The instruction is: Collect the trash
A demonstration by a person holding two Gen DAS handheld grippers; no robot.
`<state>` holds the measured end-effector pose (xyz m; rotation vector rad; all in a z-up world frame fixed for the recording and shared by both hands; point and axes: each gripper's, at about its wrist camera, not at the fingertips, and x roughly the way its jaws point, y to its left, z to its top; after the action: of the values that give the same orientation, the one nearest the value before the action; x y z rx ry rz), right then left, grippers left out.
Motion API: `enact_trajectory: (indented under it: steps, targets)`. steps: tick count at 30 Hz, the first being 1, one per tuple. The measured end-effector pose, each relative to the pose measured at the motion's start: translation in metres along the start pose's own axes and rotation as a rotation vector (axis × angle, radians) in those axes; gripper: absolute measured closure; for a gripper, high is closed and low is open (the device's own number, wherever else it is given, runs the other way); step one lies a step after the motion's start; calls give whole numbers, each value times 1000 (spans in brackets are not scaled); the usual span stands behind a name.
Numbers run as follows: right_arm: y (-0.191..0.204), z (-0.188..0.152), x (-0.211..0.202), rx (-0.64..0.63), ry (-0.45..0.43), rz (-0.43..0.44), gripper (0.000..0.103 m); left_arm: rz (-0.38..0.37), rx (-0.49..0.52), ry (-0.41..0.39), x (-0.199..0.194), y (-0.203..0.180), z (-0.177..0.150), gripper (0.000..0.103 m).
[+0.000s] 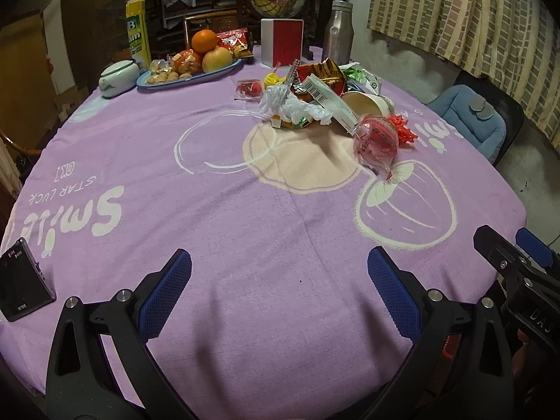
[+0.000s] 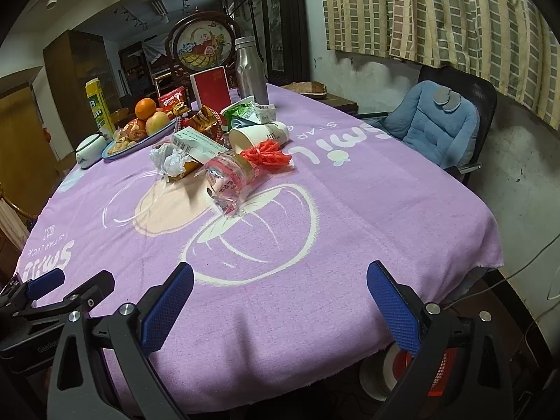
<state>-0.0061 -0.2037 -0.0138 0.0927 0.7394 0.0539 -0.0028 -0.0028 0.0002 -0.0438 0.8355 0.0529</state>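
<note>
A heap of trash lies mid-table on the purple cloth (image 1: 245,245): a clear red-printed wrapper (image 1: 376,140) (image 2: 227,178), a red ribbon bow (image 1: 402,127) (image 2: 267,154), a tipped paper cup (image 1: 367,103) (image 2: 259,136), a white carton (image 1: 330,99) (image 2: 197,143), a crumpled white bag (image 1: 290,103) (image 2: 168,159), a red snack bag (image 1: 322,73) (image 2: 203,120) and a green wrapper (image 2: 245,112). My left gripper (image 1: 280,273) hovers open over the near edge, far short of the heap. Further right, my right gripper (image 2: 280,287) is open too, empty.
A fruit plate (image 1: 196,77), a white ceramic pot (image 1: 117,77), a yellow box (image 1: 138,31), a red-and-white box (image 1: 281,42) and a metal flask (image 1: 337,31) stand at the back. A dark device (image 1: 21,280) lies near left. A blue-cushioned chair (image 2: 434,122) stands right; a bin (image 2: 395,367) sits below the table edge.
</note>
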Motion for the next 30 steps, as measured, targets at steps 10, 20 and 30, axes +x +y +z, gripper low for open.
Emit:
enact_trajectory:
  steps: [10, 20, 30]
  targets:
    - [-2, -2, 1, 12, 4, 1, 6, 1, -18, 22, 6, 3, -2, 7]
    - [-3, -5, 3, 16, 9, 4, 6, -4, -14, 18, 5, 1, -4, 7]
    - [-3, -5, 4, 17, 10, 4, 6, -4, -15, 18, 5, 2, -4, 7]
